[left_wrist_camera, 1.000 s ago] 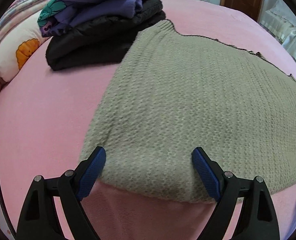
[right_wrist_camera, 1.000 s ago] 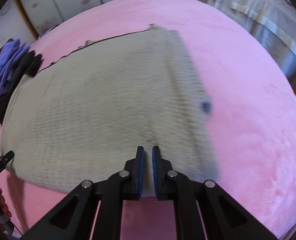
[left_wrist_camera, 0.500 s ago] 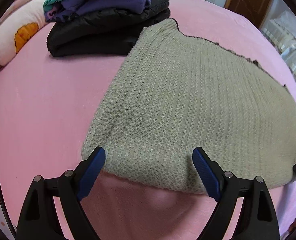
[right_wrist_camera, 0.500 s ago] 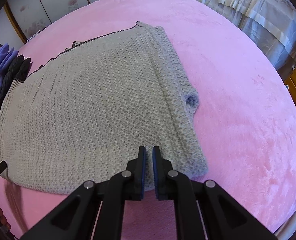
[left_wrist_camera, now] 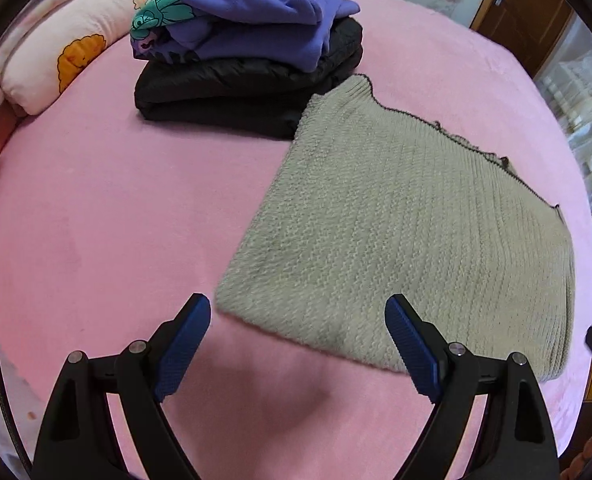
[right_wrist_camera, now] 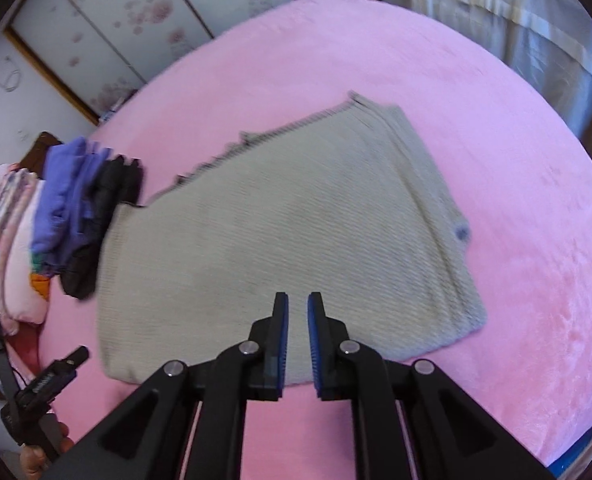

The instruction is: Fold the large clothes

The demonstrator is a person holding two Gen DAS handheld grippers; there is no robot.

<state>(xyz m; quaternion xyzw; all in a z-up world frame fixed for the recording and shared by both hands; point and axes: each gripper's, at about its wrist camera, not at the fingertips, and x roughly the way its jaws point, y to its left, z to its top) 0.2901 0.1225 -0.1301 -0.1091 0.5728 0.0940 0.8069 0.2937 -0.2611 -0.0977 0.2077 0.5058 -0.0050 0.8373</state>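
On the pink bed (left_wrist_camera: 96, 208) a grey knitted sweater (left_wrist_camera: 408, 232) lies flat, already folded into a thick rectangle with layered edges along one side. To my eye at least 1 fold is finished; whether another fold is wanted to bring it down to the size of the other garments I cannot say for sure, but it looks larger than the stack. That stack, a purple garment (left_wrist_camera: 256, 4) on a black padded one (left_wrist_camera: 248, 88), sits at about 11 o'clock from the sweater in the left wrist view, the sweater's far corner touching or just beside it. So 2 pieces seem done, and this one is either nearly done or waiting to be moved onto the pile.

The left gripper (left_wrist_camera: 296, 344) hangs above the sweater's near edge with its blue fingers (left_wrist_camera: 184, 344) spread wide and nothing between them. The right gripper (right_wrist_camera: 297, 344) has just been opening; its fingers (right_wrist_camera: 281, 344) show a narrow gap, hold no cloth and hover clear of the near edge.

The left wrist view gives the stack plainly, plus a cartoon pillow (left_wrist_camera: 64, 52) at 10 o'clock and a wooden door at 1 o'clock. The right wrist view, though blurred, shows what the other cannot: the sweater's stepped right edge with a small dark spot (right_wrist_camera: 461, 232), curtains at 1 o'clock, flowered wardrobe panels (right_wrist_camera: 136, 24) at 11 o'clock, and at 8 o'clock the other tool held by a hand (right_wrist_camera: 36, 452).
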